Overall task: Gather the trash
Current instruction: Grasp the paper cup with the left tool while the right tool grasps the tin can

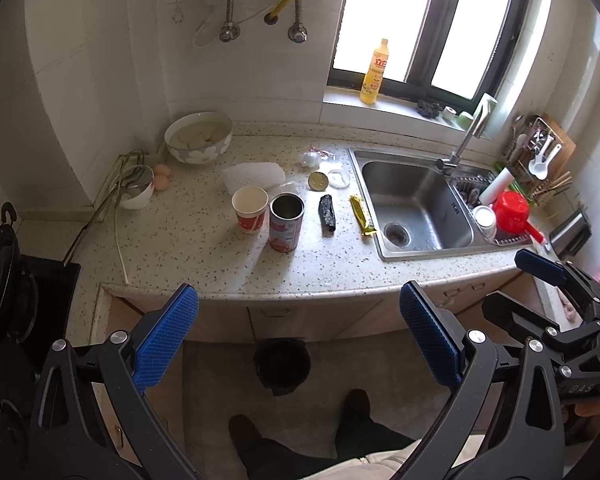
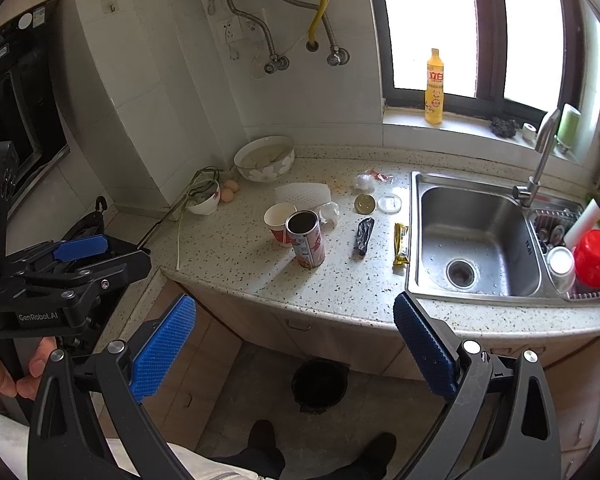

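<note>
Trash lies on the speckled counter (image 1: pixel 204 256): an open tin can (image 1: pixel 286 224) (image 2: pixel 306 239), a paper cup (image 1: pixel 250 209) (image 2: pixel 278 222), a black wrapper (image 1: pixel 327 215) (image 2: pixel 363 237), a yellow wrapper (image 1: pixel 362 215) (image 2: pixel 401 242), a round can lid (image 1: pixel 318 181) (image 2: pixel 365 204), a white foam sheet (image 1: pixel 254 176) (image 2: pixel 303 194) and a crumpled white wrapper (image 1: pixel 311 158) (image 2: pixel 365 181). A black bin (image 1: pixel 282 364) (image 2: pixel 320 386) stands on the floor below. My left gripper (image 1: pixel 298 336) and right gripper (image 2: pixel 294 346) both hang open and empty in front of the counter edge.
A steel sink (image 1: pixel 416 204) (image 2: pixel 476 236) with tap sits right of the trash, a dish rack with a red ladle (image 1: pixel 512 210) beyond. A flowered bowl (image 1: pixel 199 136), a small bowl with greens (image 1: pixel 137 190) and eggs (image 1: pixel 161 176) stand at left. The person's shoes (image 1: pixel 296 420) are near the bin.
</note>
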Demonstrator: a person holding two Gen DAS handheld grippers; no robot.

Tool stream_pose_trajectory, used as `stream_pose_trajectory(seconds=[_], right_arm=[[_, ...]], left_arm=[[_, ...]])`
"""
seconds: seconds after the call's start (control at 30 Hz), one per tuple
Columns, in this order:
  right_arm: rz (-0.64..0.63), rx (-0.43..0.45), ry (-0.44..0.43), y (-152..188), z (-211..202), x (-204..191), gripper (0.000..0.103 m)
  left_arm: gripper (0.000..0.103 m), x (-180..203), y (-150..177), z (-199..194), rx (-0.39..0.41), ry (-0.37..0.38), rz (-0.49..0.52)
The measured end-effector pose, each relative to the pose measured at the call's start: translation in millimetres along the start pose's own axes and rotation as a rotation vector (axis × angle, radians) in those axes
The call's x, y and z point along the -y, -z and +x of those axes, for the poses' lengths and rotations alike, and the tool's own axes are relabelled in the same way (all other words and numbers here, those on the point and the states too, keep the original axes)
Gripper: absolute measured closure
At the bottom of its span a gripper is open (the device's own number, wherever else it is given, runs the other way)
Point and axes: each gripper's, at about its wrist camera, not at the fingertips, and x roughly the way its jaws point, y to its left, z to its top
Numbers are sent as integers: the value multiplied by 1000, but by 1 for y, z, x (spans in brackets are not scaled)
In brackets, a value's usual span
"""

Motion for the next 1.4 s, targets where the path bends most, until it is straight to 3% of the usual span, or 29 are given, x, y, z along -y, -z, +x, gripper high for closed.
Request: stream_pose_trajectory(seconds=[0.27,0.53,0.67,0.87,1.1,1.4], right_arm=[[41,-34,-3,-6,24,20,7],[57,-60,25,-28,74,54,11],[23,-51,12,-37,110,68,15],[-79,5,-105,-36,182,68,15],[-231,43,-169,-20,276,53,16],[-322,99,-194,-12,347,32,17]], left_arm=[[6,-16,-15,25,14,-31,-8],[6,-42,-33,97,73,-108,122],[6,-60,-35,149,101,-76,151],[6,-84,-30,212,210,-8,151],[6,-106,-15,281,280,-11,210],[6,-117,-14,346,256,35,238]])
